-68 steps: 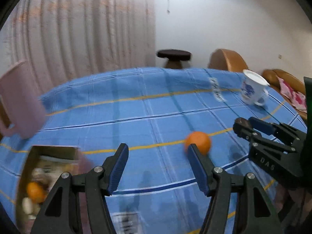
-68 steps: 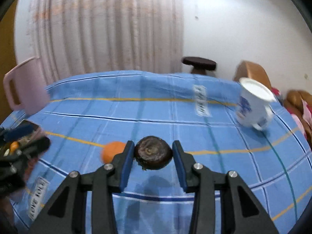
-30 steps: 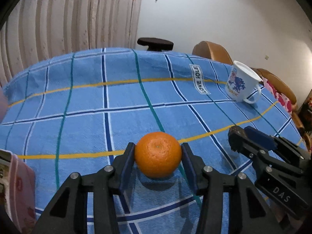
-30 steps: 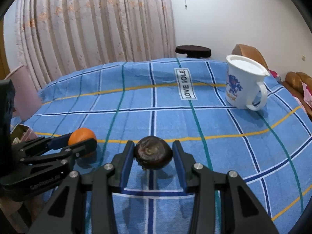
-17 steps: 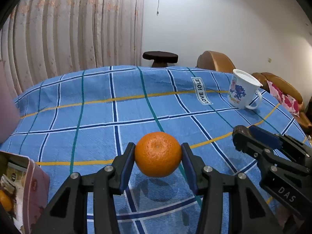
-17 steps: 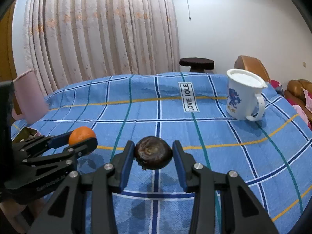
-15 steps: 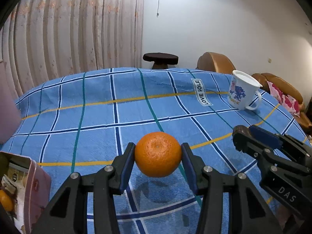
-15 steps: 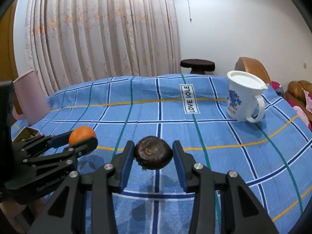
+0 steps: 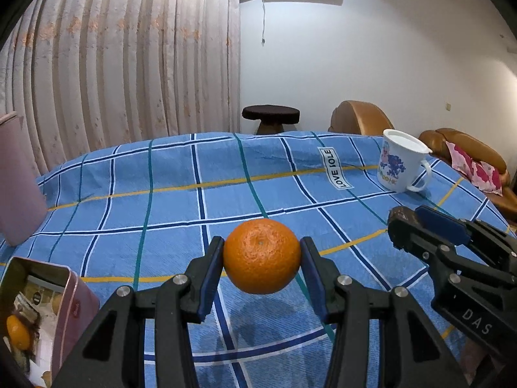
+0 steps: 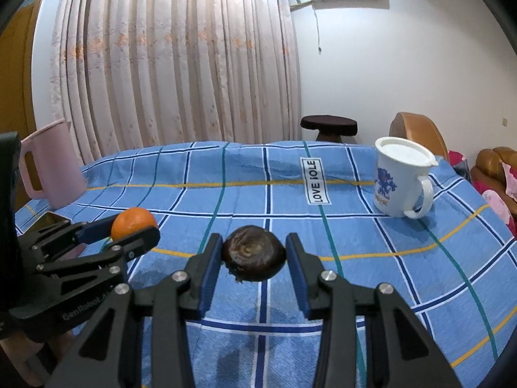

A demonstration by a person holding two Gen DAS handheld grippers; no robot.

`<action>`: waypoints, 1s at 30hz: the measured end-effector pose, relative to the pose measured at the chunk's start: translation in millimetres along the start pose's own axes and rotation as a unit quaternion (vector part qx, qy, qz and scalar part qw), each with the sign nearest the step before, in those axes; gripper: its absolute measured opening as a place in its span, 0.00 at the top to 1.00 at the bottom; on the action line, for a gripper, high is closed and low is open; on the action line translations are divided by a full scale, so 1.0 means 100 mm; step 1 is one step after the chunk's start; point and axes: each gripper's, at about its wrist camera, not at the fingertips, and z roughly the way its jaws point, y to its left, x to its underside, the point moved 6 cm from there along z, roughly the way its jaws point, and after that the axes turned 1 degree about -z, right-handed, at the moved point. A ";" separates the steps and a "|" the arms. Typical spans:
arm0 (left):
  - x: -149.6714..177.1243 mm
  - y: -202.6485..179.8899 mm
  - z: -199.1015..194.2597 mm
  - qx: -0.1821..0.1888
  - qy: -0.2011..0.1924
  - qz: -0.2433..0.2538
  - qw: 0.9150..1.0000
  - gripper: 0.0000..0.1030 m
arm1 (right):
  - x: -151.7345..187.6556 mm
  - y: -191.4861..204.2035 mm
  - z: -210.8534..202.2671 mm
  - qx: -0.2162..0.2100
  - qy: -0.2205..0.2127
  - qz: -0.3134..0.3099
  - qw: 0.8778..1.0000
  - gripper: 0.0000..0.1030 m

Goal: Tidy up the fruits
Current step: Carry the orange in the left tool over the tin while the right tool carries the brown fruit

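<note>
My left gripper (image 9: 261, 258) is shut on an orange mandarin (image 9: 262, 256) and holds it above the blue checked tablecloth (image 9: 168, 200). It also shows in the right wrist view (image 10: 134, 224) at the left. My right gripper (image 10: 254, 257) is shut on a dark brown round fruit (image 10: 254, 253), also held above the cloth. The right gripper shows at the right of the left wrist view (image 9: 407, 226). A pink tin box (image 9: 42, 310) at the lower left holds another mandarin (image 9: 17, 331) and some packets.
A white mug with a blue print (image 10: 400, 181) stands at the back right of the table. A pink jug (image 10: 51, 168) stands at the back left. A dark stool (image 10: 329, 126) and brown sofa (image 9: 465, 148) lie beyond the table.
My left gripper closed on the mandarin and lifted it off the cloth. Both grippers rose and tilted up a little. The right gripper kept hold of the dark fruit.
</note>
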 end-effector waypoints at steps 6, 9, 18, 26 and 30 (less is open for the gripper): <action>-0.02 -0.01 -0.08 -0.007 -0.022 0.006 1.000 0.52 | -0.02 0.03 -0.09 0.000 -0.022 -0.008 1.000 0.58; -0.02 -0.02 -0.12 -0.010 -0.030 0.010 0.999 0.52 | -0.03 0.06 -0.13 0.003 -0.034 -0.016 0.999 0.58; 0.01 0.06 -0.27 -0.026 -0.045 0.001 0.999 0.52 | -0.04 0.12 -0.20 0.007 -0.054 -0.025 0.998 0.58; 0.16 0.29 -0.45 -0.033 -0.023 -0.011 0.999 0.52 | 0.02 0.36 -0.21 -0.031 -0.027 -0.022 0.999 0.58; 0.15 0.49 -0.72 -0.044 -0.033 -0.018 0.998 0.52 | -0.06 0.68 -0.26 -0.072 -0.027 -0.028 0.997 0.58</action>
